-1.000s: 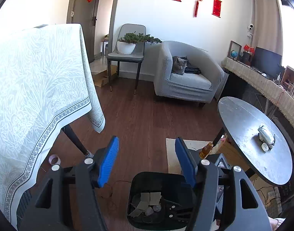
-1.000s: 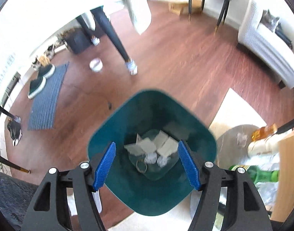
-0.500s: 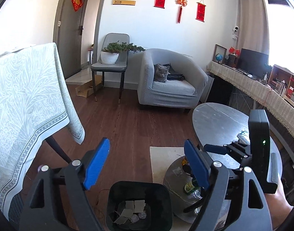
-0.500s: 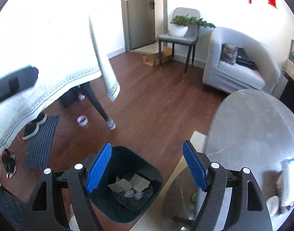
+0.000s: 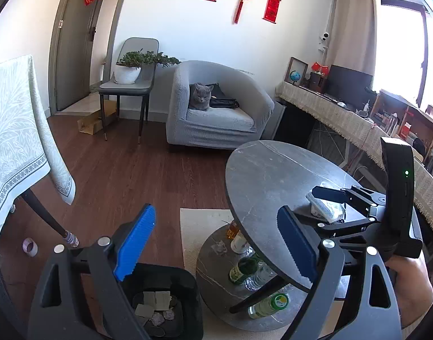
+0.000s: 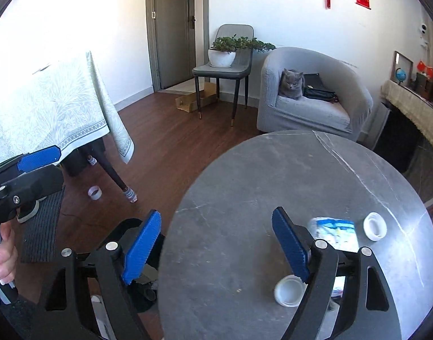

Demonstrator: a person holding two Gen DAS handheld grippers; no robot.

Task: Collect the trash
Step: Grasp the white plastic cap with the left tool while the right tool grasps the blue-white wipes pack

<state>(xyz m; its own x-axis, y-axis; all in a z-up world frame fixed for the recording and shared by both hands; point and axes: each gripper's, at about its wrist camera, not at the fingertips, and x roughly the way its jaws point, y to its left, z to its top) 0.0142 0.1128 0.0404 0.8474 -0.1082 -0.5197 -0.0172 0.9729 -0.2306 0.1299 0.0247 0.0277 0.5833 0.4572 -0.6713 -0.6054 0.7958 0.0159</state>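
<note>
Crumpled blue-and-white plastic wrapper (image 6: 334,233): on round grey marble tabletop (image 6: 244,187), just right of right gripper (image 6: 216,250), jaws apart, empty. Left gripper (image 5: 216,245): apart, farther, above black bin (image 5: 188,283).

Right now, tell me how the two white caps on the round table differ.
The near cap lies close beside the right gripper's finger, partly hidden by it; the far cap lies clear of it near the table's right edge. The blue-and-white packet lies beside the far cap and beyond the near cap. Both are round, white and lying flat.
</note>
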